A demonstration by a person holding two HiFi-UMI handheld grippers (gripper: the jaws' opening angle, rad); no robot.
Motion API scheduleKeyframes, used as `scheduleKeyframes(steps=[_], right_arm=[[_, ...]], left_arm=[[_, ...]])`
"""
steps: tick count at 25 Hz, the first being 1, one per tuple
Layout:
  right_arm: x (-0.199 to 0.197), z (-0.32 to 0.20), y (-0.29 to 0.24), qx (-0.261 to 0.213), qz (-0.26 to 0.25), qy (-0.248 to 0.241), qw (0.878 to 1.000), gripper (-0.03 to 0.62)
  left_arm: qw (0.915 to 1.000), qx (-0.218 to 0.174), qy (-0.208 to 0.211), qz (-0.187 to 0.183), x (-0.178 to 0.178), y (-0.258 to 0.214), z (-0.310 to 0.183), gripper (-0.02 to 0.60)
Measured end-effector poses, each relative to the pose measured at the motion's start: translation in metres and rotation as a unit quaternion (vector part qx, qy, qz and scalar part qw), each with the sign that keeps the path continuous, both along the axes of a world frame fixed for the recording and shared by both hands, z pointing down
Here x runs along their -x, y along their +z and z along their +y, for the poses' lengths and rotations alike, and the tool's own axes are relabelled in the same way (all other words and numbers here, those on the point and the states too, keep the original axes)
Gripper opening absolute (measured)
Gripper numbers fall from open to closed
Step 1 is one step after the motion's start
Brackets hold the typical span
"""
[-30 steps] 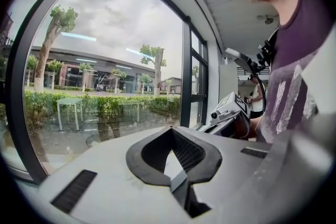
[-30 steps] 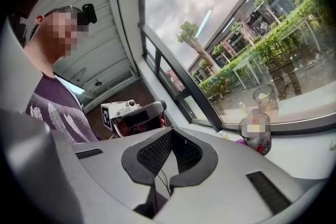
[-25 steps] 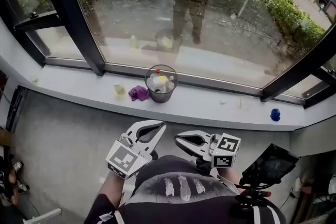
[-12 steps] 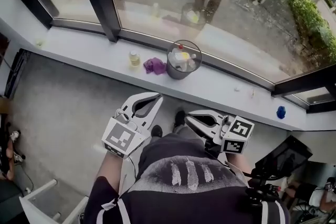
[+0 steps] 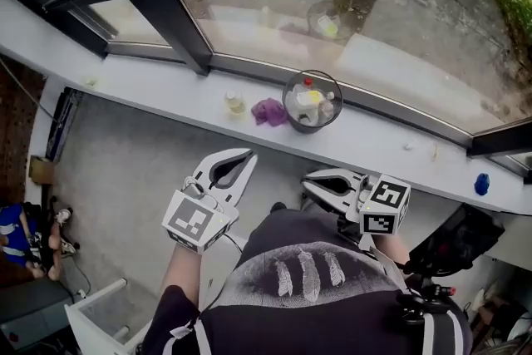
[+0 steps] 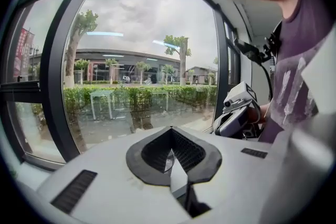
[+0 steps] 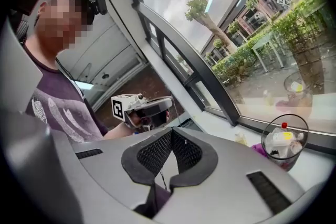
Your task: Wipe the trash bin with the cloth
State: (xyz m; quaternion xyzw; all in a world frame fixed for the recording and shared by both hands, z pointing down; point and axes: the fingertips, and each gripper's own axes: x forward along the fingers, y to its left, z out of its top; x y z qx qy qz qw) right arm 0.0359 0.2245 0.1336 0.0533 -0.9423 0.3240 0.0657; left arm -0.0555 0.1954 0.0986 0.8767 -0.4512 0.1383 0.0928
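A round wire-mesh trash bin (image 5: 312,101) holding bottles and crumpled rubbish stands on the white window sill (image 5: 166,87). It also shows at the right of the right gripper view, as the bin (image 7: 284,143). A purple cloth (image 5: 268,111) lies crumpled just left of it, touching its base, and appears again as the cloth (image 7: 258,149). My left gripper (image 5: 248,153) and right gripper (image 5: 306,178) are held close to my body, well short of the sill. Both are shut and hold nothing. The left gripper (image 6: 170,132) points at the window; the right gripper (image 7: 171,131) points toward the left one.
A small yellowish bottle (image 5: 235,102) stands on the sill left of the cloth, and a blue object (image 5: 482,184) sits at the sill's far right. Dark window frames (image 5: 158,4) rise behind the sill. Grey floor (image 5: 125,179) lies between me and the sill. A white box (image 5: 100,316) is at lower left.
The head view has swung, so the sill, bin and cloth sit further right and higher in the picture. Both grippers stay shut, close to my body.
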Motion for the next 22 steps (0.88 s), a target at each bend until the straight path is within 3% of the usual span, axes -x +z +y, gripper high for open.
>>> scheduleKeyframes(steps=[5,8,13,16,20,22], right_arm=[[-0.041,-0.056,0.021,0.02,0.006,0.032,0.999,-0.002],[-0.057,-0.079,0.034,0.022,0.019,0.012,1.0,-0.002],[-0.075,-0.118,0.076,-0.026,0.106,0.005,0.994,-0.002],[-0.09,-0.137,0.103,-0.056,0.17,0.03,0.983,-0.002],[-0.098,-0.153,0.135,-0.122,0.272,0.021,0.954,-0.002],[-0.098,-0.16,0.151,-0.131,0.302,0.014,0.944,-0.002]], left_arm=[[0.995,0.016,-0.021,-0.097,-0.012,0.005,-0.048,-0.003],[0.9885,0.02,-0.027,-0.147,-0.017,0.012,-0.068,-0.003],[0.9754,0.051,-0.027,-0.213,-0.009,0.056,-0.096,-0.003],[0.9678,0.073,-0.022,-0.24,0.001,0.092,-0.115,-0.003],[0.9555,0.094,-0.003,-0.279,0.013,0.14,-0.139,-0.003],[0.9487,0.106,0.01,-0.298,0.02,0.17,-0.15,-0.003]])
